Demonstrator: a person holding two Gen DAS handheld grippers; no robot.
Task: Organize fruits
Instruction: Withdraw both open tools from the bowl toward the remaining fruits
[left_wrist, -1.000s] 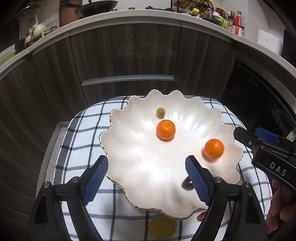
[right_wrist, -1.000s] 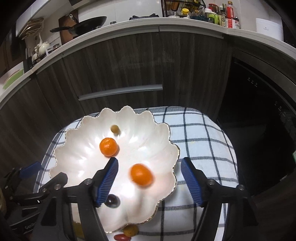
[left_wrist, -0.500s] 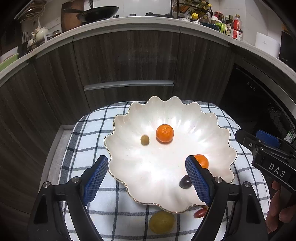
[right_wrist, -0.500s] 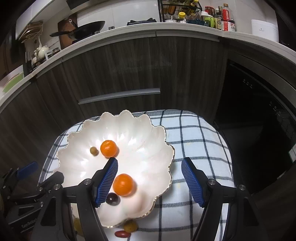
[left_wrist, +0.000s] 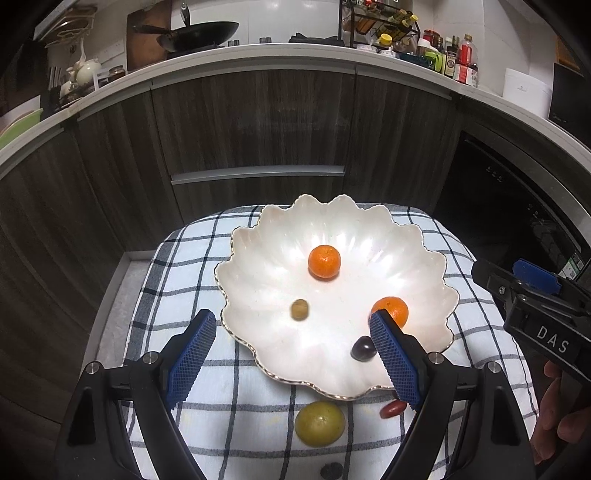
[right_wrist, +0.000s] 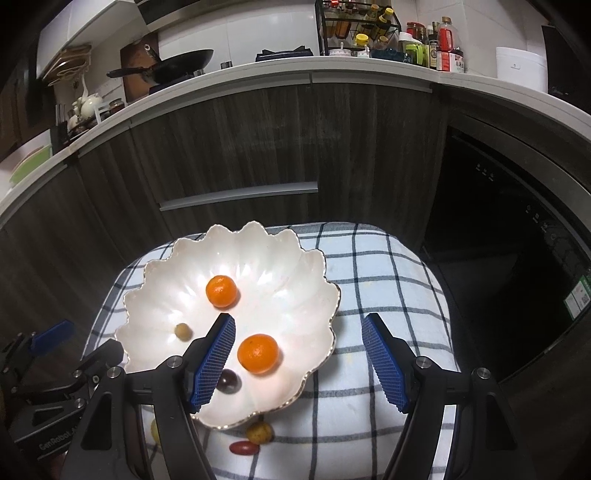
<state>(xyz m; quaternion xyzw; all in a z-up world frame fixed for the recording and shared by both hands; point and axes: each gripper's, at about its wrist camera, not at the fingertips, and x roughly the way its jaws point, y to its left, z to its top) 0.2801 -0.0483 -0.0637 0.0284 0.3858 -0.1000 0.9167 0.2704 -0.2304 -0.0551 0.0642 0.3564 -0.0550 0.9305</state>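
Both the left hand-held gripper (left_wrist: 291, 354) and the right hand-held gripper (right_wrist: 299, 363) hang spread and empty. Nearest, at 6 o'clock of the scalloped dish (left_wrist: 258, 273), a yellow-green fruit (left_wrist: 320, 423) and red fruit (left_wrist: 393, 408) lie on the checked cloth (left_wrist: 184, 258); the cloth could let them roll off. Inside sit two mandarins (left_wrist: 324, 261), a dark grape (left_wrist: 363, 348) and an olive-coloured one (left_wrist: 299, 309). Beyond, dark cabinets (left_wrist: 258, 122) carry a cluttered worktop (left_wrist: 295, 61).

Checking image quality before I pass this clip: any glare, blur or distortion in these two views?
Left wrist: glare patches on the bowl around the far orange; fisheye bends the counter into an arc; corners vignetted black; fruit sharp. Right wrist: similar glare on the bowl, soft shadow beside the near orange, same curved counter; no motion blur.
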